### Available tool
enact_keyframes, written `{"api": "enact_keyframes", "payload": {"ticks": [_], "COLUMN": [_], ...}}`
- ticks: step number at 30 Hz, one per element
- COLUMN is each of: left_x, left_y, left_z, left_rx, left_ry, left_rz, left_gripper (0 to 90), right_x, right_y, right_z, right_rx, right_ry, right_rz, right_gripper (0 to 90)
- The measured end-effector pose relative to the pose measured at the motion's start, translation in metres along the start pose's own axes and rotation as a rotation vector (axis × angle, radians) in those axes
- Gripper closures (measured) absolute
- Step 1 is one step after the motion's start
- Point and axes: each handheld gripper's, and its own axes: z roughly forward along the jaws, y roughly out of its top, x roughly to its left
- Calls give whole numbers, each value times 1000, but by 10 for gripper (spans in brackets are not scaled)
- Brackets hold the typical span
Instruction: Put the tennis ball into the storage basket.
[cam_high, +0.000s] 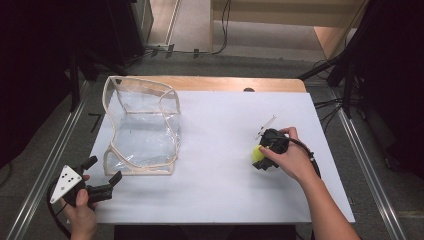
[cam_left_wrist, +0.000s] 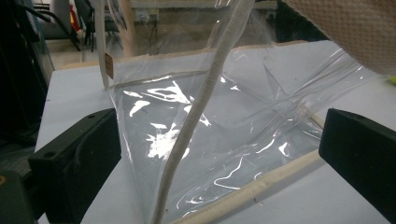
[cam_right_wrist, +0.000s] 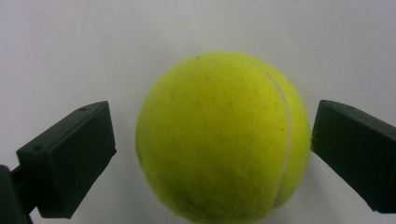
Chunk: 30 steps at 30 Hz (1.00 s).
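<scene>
At the near left corner of the white table (cam_high: 215, 195), the left gripper (cam_high: 103, 176) is held with its jaws spread wide, pointed at the corner of the clear plastic bag with cream piping (cam_high: 141, 127); nothing is gripped. That bag is judged light, floppy and slippery, best taken at the stiffer piped edge. Farther right, the right gripper (cam_high: 261, 159) is set about the fuzzy yellow-green tennis ball (cam_right_wrist: 223, 137), jaws apart on either side, seemingly not yet touching. The ball is judged light, springy and best pinched across its middle.

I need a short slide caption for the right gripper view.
Open right gripper straddling a yellow tennis ball on the white table, jaws not yet closed.
</scene>
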Motion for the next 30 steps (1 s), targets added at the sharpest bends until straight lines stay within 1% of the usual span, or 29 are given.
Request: {"api": "enact_keyframes", "payload": {"ticks": [1,2,5,6,7,8,13,16,19,21,24,25,29,30], "left_x": [0,0,0,1,0,1,0,0,0,0,0,0,0,0], "left_y": [0,0,0,0,0,0,0,0,0,0,0,0,0,0], "left_z": [0,0,-1,-1,-1,-1,-1,-1,0,-1,-1,-1,-1,-1], "left_rx": [0,-1,-3,-4,-4,-5,-4,-2,-2,-2,-2,-2,-2,-3], "left_ry": [-1,-2,-4,-4,-4,-3,-4,-4,-3,-3,-5,-5,-7,-7], "left_rz": [0,-1,-1,-3,-5,-5,-4,-1,-1,-2,-2,-2,-2,-3], "left_gripper": [0,0,0,0,0,0,0,0,0,0,0,0,0,0], "right_x": [0,0,0,0,1,1,1,2,3,3,5,4,6,7], "right_y": [0,1,1,1,2,2,3,5,6,8,12,13,17,19], "right_z": [0,1,3,3,3,3,3,2,2,1,-1,-1,-3,-4], "right_rx": [3,5,17,13,10,8,13,11,14,11,8,2,5,2], "right_ry": [-10,-24,-23,-23,-28,-18,-20,-5,-4,-3,0,3,1,0], "right_rz": [4,2,12,8,9,9,8,-6,-5,-14,-10,-20,-20,-30], "right_gripper": [64,106,119,150,210,220,223,223,223,223,223,223,223,223]}}
